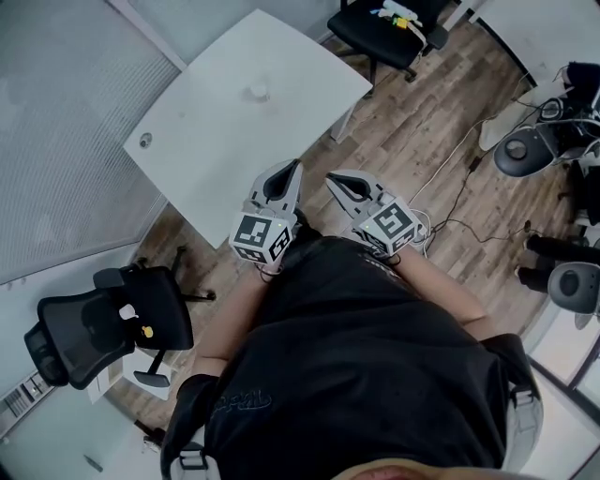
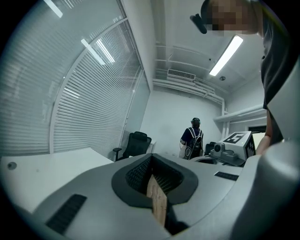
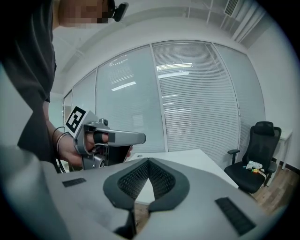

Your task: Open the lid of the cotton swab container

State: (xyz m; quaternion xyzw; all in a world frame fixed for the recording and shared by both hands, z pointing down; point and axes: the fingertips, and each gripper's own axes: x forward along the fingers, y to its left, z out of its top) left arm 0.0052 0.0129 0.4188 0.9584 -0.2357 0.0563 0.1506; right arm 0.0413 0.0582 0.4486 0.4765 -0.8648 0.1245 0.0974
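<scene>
Swab container [image 1: 258, 92]: small, round, white, lid on. It sits alone on the white table [image 1: 206, 169], toward the table's far side. From my claws it lies at about 12 o'clock, well apart from both.

Left claw [image 1: 292, 167]: jaws pressed together, nothing between them. The tips point at the near table edge. In the left gripper view the closed tips [image 2: 151, 157] aim level across the room, with the table at 9 o'clock.

Right claw [image 1: 333, 178]: also closed tight and empty, just beside the left one at its 3 o'clock. It hangs over the wood floor [image 1: 422, 131]. In the right gripper view the shut tips [image 3: 147, 160] face the table, and my left hand [image 3: 70, 147] and its claw show at 9 o'clock.

Surroundings:
- 1 small round hole [image 1: 145, 141] near the table's left corner.
- 1 black office chair [image 1: 103, 328] at 8 o'clock from the claws.
- A 2nd black chair [image 1: 380, 28] at 1 o'clock, with small items on its seat.
- A cable [image 1: 457, 169] trails over the floor at 3 o'clock.
- Slatted blinds [image 1: 66, 112] run along the wall at 10 o'clock.
- 1 other person [image 2: 193, 140] stands far off, back turned.
</scene>
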